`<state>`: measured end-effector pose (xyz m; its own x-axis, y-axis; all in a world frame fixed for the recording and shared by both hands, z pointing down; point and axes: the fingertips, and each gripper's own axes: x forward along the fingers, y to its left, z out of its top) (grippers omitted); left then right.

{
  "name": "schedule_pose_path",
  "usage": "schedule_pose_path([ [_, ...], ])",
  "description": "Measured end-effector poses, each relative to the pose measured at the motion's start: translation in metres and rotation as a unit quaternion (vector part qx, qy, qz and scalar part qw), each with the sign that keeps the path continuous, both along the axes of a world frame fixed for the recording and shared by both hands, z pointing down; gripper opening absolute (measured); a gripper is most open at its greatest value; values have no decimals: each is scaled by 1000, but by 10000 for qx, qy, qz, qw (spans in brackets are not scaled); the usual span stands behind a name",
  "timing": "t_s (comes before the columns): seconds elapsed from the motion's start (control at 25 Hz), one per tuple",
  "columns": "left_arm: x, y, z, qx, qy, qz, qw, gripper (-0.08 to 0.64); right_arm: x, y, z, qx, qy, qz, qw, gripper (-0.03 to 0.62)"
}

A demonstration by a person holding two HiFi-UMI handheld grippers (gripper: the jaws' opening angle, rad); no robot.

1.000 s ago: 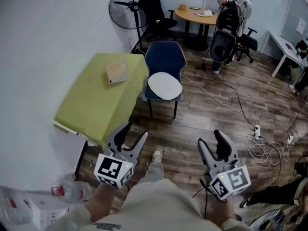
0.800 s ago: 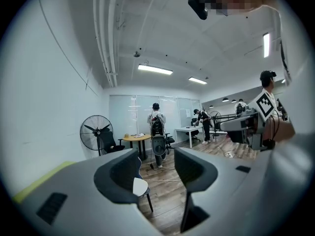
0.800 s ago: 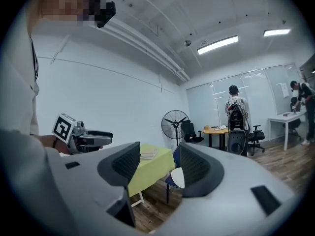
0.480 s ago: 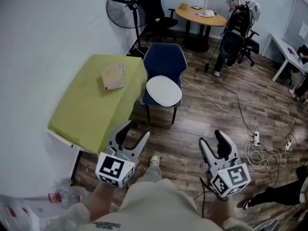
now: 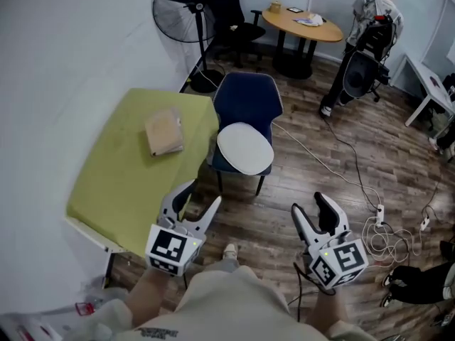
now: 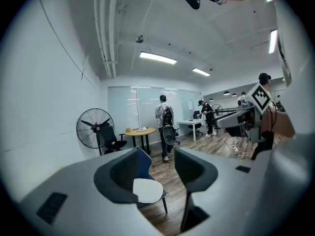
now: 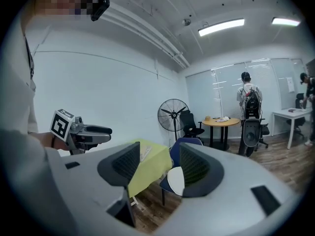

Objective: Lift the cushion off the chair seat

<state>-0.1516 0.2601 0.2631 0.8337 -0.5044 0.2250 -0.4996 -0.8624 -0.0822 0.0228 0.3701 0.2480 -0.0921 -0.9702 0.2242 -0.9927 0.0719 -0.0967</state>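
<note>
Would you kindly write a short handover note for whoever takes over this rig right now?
Left gripper: open, empty.
Right gripper: open, empty.
The white oval cushion lies on the seat of the dark blue chair, beside the yellow-green covered table, ahead of both grippers and apart from them.
Done: nothing yet; cushion untouched.
Left: approach, grip the cushion, lift it off the seat.

Two tongs: left tongs (image 5: 200, 194), right tongs (image 5: 310, 204). One blue chair (image 5: 249, 99), one black chair (image 5: 226, 9), one cushion (image 5: 245, 148), one fan (image 5: 178, 9), one green worktop (image 5: 114, 165), one round worktop (image 5: 313, 31), one brown packet (image 5: 163, 131), one standing person (image 5: 377, 9)
</note>
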Motion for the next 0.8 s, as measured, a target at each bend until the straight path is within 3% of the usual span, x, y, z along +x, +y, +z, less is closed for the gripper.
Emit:
schedule_pose_path([
  [0.44, 24, -111, 28, -296, -96, 169, 9994, 222, 17, -108, 17, -237, -134, 177, 9995, 252],
  [0.8, 28, -167, 42, -431, 4, 90, 9990, 222, 26, -158, 26, -336, -20, 240, 9991, 250],
])
